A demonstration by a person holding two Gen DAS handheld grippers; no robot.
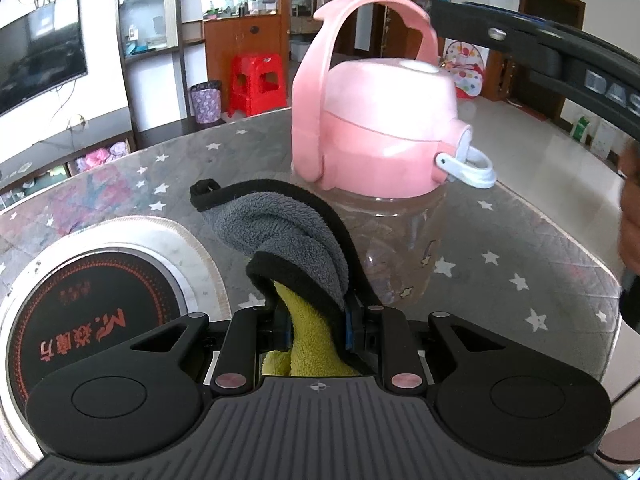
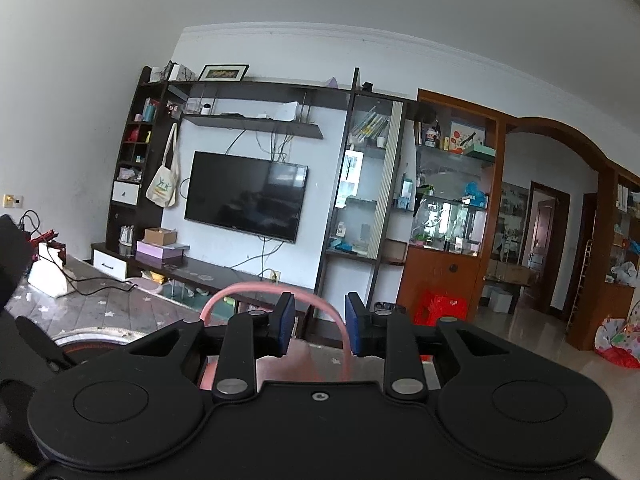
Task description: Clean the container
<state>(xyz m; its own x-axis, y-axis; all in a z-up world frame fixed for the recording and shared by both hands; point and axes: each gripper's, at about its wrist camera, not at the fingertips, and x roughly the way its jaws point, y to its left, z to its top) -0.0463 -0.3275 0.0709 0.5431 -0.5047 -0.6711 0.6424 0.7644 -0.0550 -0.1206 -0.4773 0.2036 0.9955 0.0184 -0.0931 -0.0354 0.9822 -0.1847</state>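
A clear bottle [image 1: 400, 240] with a pink lid [image 1: 380, 120], an upright pink carry handle [image 1: 360, 12] and a white spout cap [image 1: 468, 164] stands on the star-patterned table [image 1: 520, 248]. My left gripper [image 1: 316, 320] is shut on a grey and yellow cloth [image 1: 288, 236] whose folds rest against the bottle's left side. My right gripper [image 2: 318, 328] is open, just above the bottle; the pink handle [image 2: 276, 288] arches between and below its blue pads [image 2: 286, 328]. Part of the right gripper shows at the top right of the left wrist view [image 1: 560, 64].
A round black induction hob [image 1: 92, 312] in a white ring lies in the table at left. A white box with cables [image 2: 48, 276] sits at the table's far left. A TV unit [image 2: 244, 200], shelves and a red stool [image 1: 258, 82] stand beyond.
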